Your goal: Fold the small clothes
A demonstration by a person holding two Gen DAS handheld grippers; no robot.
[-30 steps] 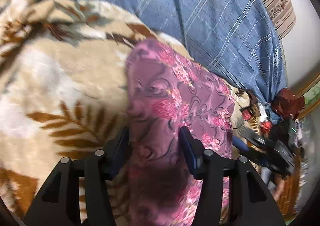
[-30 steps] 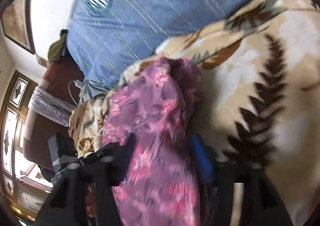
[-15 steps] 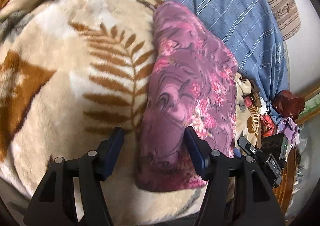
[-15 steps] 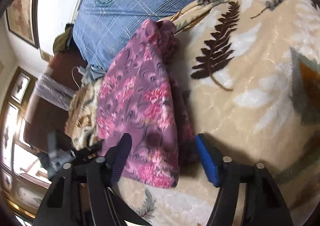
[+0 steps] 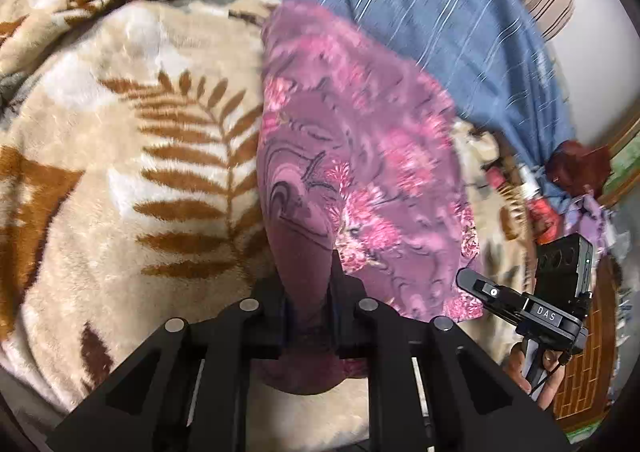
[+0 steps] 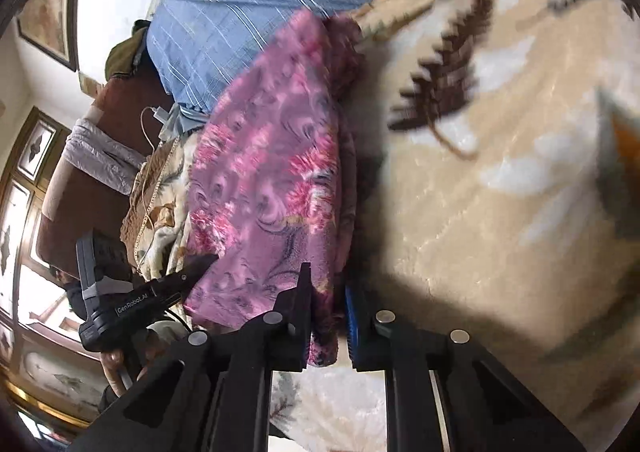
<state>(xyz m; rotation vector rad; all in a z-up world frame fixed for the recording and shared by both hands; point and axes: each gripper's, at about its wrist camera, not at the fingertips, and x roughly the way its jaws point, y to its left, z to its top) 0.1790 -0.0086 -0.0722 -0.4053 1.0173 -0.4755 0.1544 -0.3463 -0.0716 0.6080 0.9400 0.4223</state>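
Pinching the near hem from both ends, that's where it's at: the left gripper and the right gripper have each just been closing their jaws, and both now clamp the near edge of the garment, cloth bunched between the pads. The garment, purple with pink flowers, lies on the leafy blanket on the bed, running away from the grippers toward the blue sheet at the far end.

What could go wrong, I reckon: the bite looks bunched rather than flat, so a lift could drag up a wad and leave the fold crooked. The right side seems to have extra layers stacked along its edge, so one layer might slip free. The fleece looks grippy too, so the far end could hang back and wrinkle. Can't tell whether any blanket got nipped along with the cloth.

Views differ a bit. The left wrist view shows the right gripper at the garment's corner, plus clutter beyond the bed. The right wrist view shows the left gripper, a brown chair, a cable and windows, and that thicker folded edge the other view misses.
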